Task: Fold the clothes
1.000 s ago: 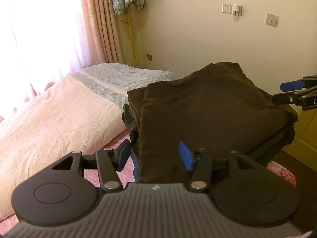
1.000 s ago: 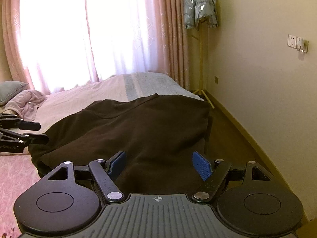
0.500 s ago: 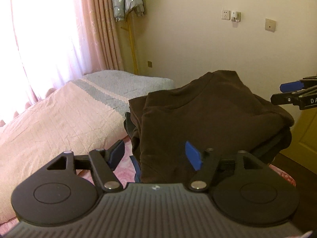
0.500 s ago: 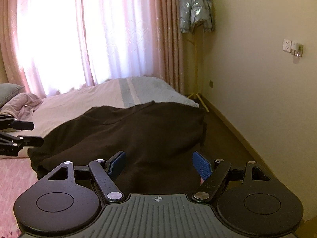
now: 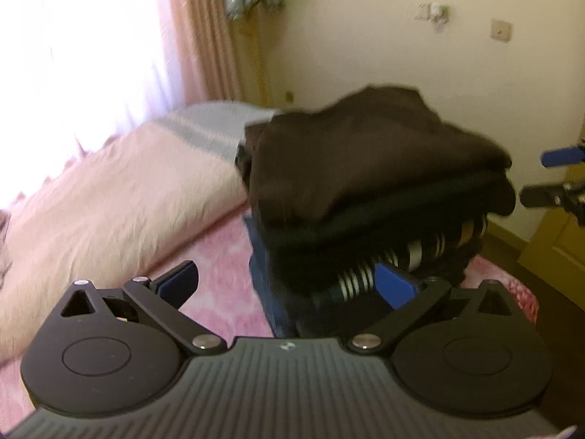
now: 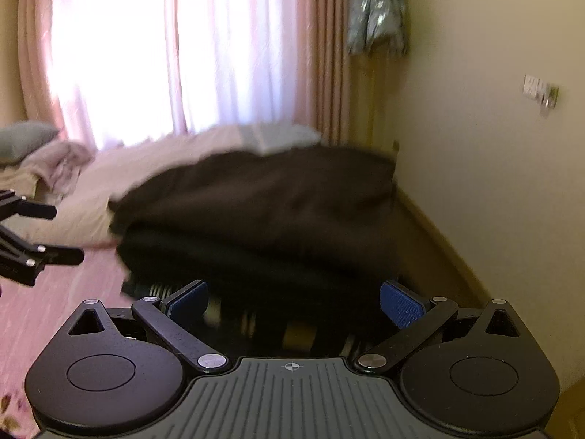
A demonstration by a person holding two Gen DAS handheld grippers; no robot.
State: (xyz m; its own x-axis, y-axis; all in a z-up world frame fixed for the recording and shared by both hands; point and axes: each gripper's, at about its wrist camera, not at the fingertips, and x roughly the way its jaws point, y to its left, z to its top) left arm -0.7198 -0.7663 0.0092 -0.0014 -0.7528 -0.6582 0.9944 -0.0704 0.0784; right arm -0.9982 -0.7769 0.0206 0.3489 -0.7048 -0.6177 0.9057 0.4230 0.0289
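Note:
A folded dark brown garment (image 5: 365, 153) lies on top of a stack of clothes (image 5: 384, 256) with black, striped and blue layers, at the corner of the bed. My left gripper (image 5: 287, 283) faces the stack's near corner. Its jaws are opening wide, the striped edge shows in the gap, and the pads touch nothing. In the right wrist view the brown garment (image 6: 263, 197) spreads ahead of my right gripper (image 6: 295, 303). Its jaws are also opening, and the pads are clear of the cloth. Each gripper shows in the other's view, the right gripper (image 5: 537, 177) and the left gripper (image 6: 65, 234).
A pale pink quilt (image 5: 109, 201) covers the bed over a pink floral sheet (image 5: 226, 256). A grey pillow (image 6: 22, 139) and crumpled pink cloth (image 6: 55, 161) lie at the far left. A jacket on a stand (image 6: 376, 18), curtains and the wall are behind; a wooden cabinet (image 5: 555, 248) stands right.
Both grippers have drawn back from the stack and spread their jaws wider. The brown garment stays on top, and the striped and blue layers below have come into view.

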